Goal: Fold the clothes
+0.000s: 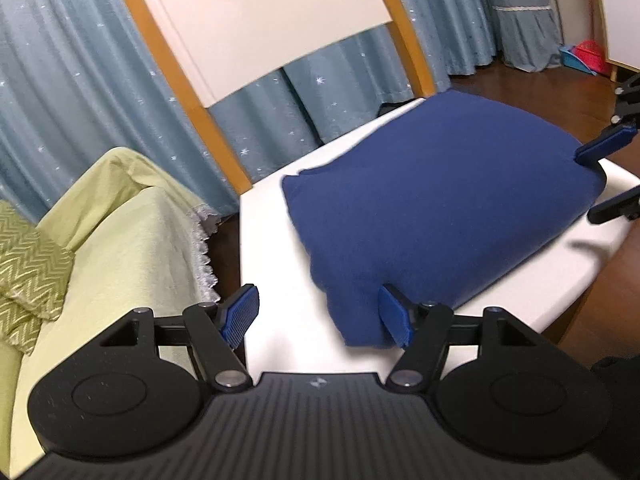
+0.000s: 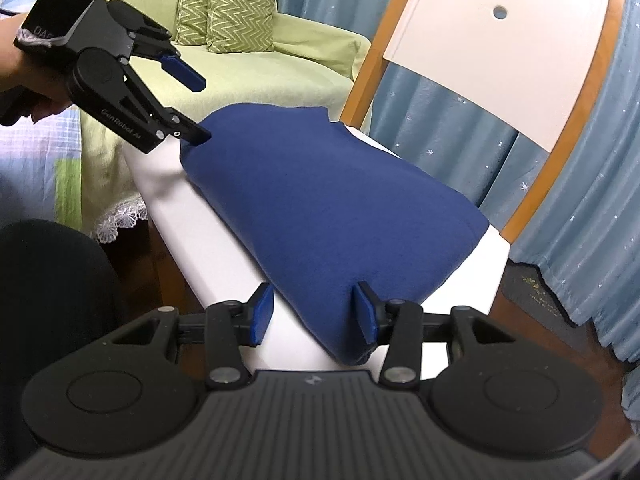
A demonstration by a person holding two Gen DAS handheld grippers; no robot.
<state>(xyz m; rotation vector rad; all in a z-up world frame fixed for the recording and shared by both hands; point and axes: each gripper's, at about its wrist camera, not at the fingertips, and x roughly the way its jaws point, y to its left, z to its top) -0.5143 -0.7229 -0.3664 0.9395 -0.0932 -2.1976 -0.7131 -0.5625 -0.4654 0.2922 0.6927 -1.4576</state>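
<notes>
A folded dark blue garment (image 1: 440, 200) (image 2: 320, 200) lies on a white chair seat (image 1: 272, 248) (image 2: 208, 240). My left gripper (image 1: 318, 314) is open wide at one near corner of it. The right-hand pad (image 1: 394, 316) touches the cloth and the other pad stands off over bare seat. From the right wrist view the left gripper (image 2: 194, 104) has its lower finger at the cloth's far corner. My right gripper (image 2: 314, 316) (image 1: 588, 184) straddles the opposite corner. One of its pads (image 2: 366, 316) rests against the cloth, and a gap of white seat shows before the other.
The chair's white back with wooden posts (image 1: 260, 20) (image 2: 500, 40) rises behind the seat. A sofa under a light green cover (image 1: 120, 232) (image 2: 312, 52) with zigzag cushions (image 2: 228, 4) stands beside it. Blue curtains (image 1: 80, 80) hang behind. A person's dark leg (image 2: 48, 300) is close by.
</notes>
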